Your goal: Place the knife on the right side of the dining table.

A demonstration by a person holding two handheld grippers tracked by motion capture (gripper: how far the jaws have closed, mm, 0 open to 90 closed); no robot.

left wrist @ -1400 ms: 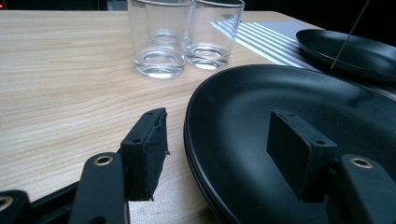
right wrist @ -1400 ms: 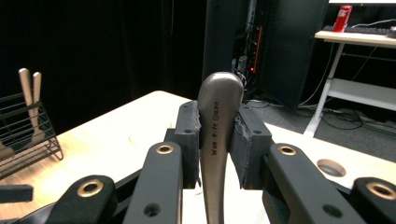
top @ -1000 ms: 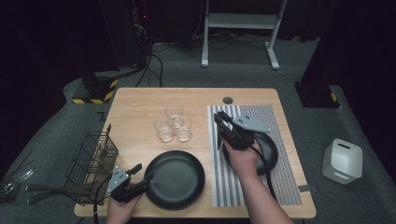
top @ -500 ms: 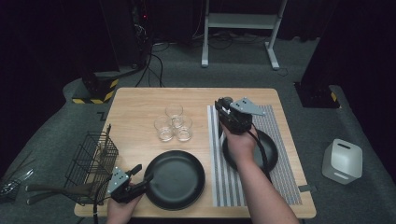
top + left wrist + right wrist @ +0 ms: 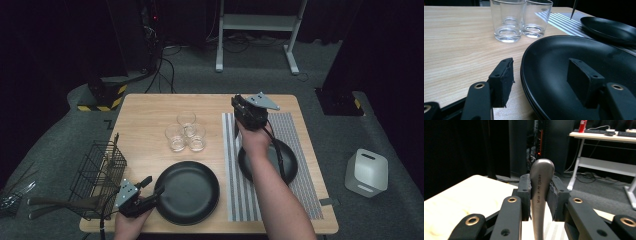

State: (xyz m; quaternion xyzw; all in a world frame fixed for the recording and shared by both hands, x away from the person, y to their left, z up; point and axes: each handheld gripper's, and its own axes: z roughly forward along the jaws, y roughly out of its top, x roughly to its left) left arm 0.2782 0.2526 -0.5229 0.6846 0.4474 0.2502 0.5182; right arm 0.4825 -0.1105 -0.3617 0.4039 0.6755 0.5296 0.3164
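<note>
My right gripper (image 5: 541,185) is shut on the handle of a grey metal piece of cutlery (image 5: 541,177); its working end is hidden below the jaws. That gripper (image 5: 246,112) is held above the far end of the striped mat (image 5: 295,130). A small black plate (image 5: 289,162) lies on the mat under my right forearm. My left gripper (image 5: 150,187) rests at the table's near edge, open. Its jaws (image 5: 544,72) straddle the left rim of a large black plate (image 5: 574,57), one over the wood and one over the plate, without pressing on it.
Three clear glasses (image 5: 186,132) stand together mid-table, just beyond the large plate (image 5: 192,192). A wire basket (image 5: 97,172) with long-handled utensils sits at the table's left edge. A white container (image 5: 366,172) stands on the floor to the right.
My right hand has carried the cutlery away from me, from over the small plate to the far end of the mat. The left gripper has stayed put.
</note>
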